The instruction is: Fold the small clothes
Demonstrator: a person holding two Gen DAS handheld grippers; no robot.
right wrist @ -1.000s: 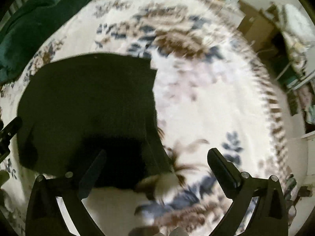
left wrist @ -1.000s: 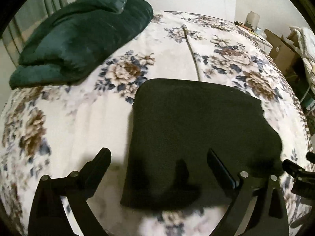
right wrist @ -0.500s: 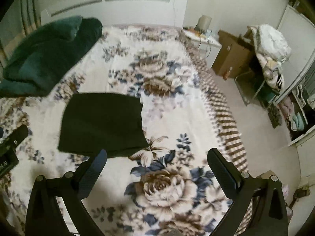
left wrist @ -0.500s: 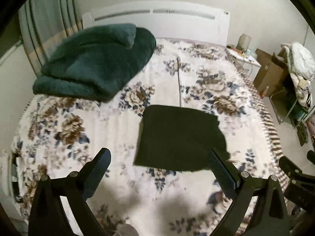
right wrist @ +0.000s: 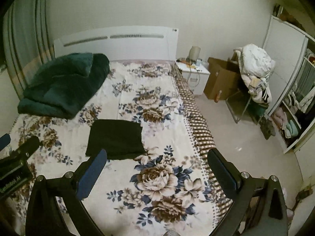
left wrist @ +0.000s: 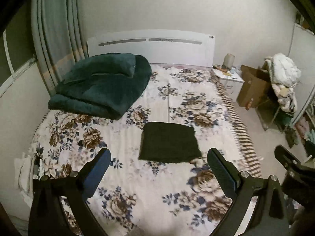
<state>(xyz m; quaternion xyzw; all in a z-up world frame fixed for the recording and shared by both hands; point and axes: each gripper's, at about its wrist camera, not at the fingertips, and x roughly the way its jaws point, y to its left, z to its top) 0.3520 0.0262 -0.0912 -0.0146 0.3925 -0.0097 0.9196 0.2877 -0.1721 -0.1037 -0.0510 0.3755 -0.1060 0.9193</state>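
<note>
A small dark garment lies folded into a flat rectangle on the floral bed cover; the right wrist view shows the same garment left of centre. My left gripper is open, held high and back from the garment with nothing between its fingers. My right gripper is also open and empty, well above the bed. In the left wrist view the right gripper's body shows at the right edge.
A dark green folded blanket sits at the head of the bed, left side, by the white headboard. Right of the bed stand a white nightstand, a cardboard box, a chair piled with clothes and open wardrobe shelves.
Both grippers have pulled up and back from the folded garment, which stays flat on the bed. The view has widened from close over the cloth to the whole room.
</note>
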